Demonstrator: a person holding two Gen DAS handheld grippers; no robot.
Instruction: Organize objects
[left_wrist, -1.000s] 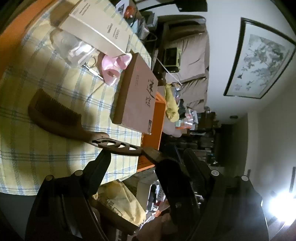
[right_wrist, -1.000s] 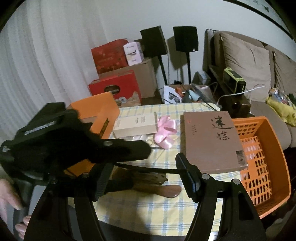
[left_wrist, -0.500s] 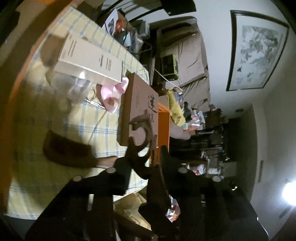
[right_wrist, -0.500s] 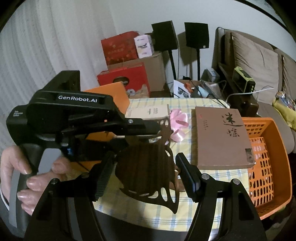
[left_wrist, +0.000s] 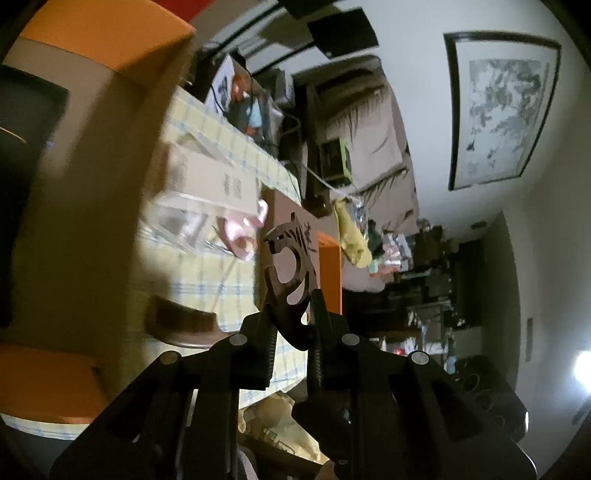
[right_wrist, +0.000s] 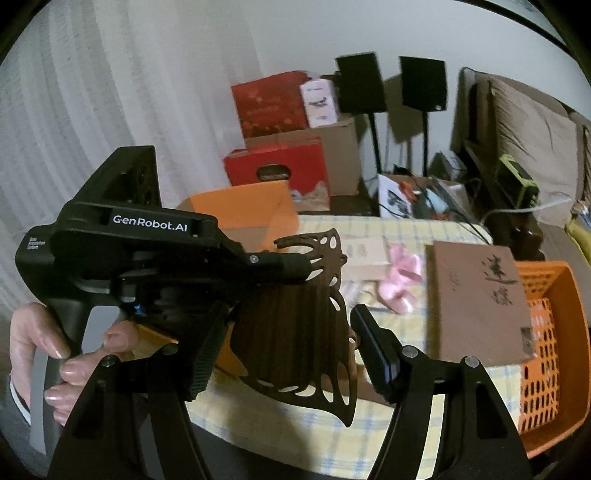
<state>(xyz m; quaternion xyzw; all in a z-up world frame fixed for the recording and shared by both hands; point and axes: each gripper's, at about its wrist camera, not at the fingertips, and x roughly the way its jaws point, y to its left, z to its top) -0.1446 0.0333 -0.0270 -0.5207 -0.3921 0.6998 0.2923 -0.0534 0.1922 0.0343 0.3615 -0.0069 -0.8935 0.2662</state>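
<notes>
Table (right_wrist: 369, 435) under its yellow checked cloth fills my view, an orange basket (right_wrist: 554, 406) at its right edge and a brown book (right_wrist: 476, 295) beside that. My left tongs (left_wrist: 291, 317) are closing on the carved wooden comb (right_wrist: 295, 325), lifted clear of the cloth. My right tongs (right_wrist: 284, 347) stand wide, gripping nothing, with the comb hanging just beyond them.

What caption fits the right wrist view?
Left gripper closing on a carved wooden comb lifted above the checked tablecloth, between the open right gripper.
</notes>
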